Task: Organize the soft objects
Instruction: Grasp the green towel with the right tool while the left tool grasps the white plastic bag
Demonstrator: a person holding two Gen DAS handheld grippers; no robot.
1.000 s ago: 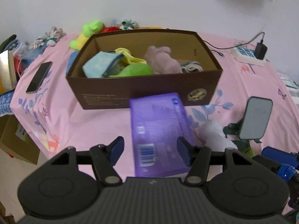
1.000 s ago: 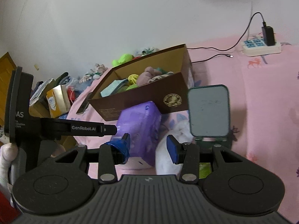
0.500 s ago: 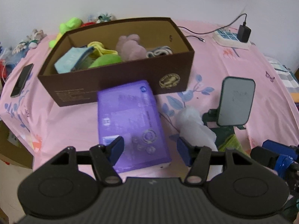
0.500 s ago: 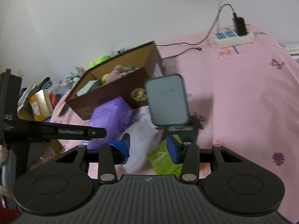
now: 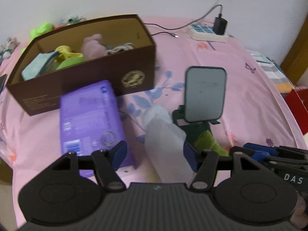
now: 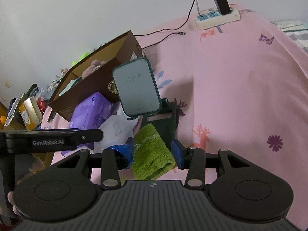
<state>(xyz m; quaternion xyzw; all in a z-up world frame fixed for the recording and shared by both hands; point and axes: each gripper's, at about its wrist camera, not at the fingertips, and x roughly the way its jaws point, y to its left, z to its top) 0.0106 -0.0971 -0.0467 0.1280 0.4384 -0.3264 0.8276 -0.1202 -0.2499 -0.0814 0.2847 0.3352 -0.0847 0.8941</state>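
A brown cardboard box (image 5: 132, 71) stands on the pink bedsheet, holding several soft toys, among them a mauve plush (image 5: 92, 45). A purple soft pack (image 5: 88, 119) lies in front of it. My left gripper (image 5: 154, 155) is open, its fingers either side of a white plastic bag (image 5: 165, 144). My right gripper (image 6: 154, 153) is open around a folded green towel (image 6: 152, 154) lying flat. The white bag (image 6: 113, 129) and purple pack (image 6: 90, 111) also show in the right wrist view, left of the towel.
A grey tablet on a dark stand (image 5: 205, 94) rises behind the towel and bag; it shows in the right wrist view too (image 6: 137, 90). A power strip with a plugged charger (image 6: 217, 17) and cable lies at the back. More toys (image 5: 41, 29) sit behind the box.
Both grippers have swung right. The left moved from over the purple pack to around the white bag. The right moved from the bag to around the green towel.
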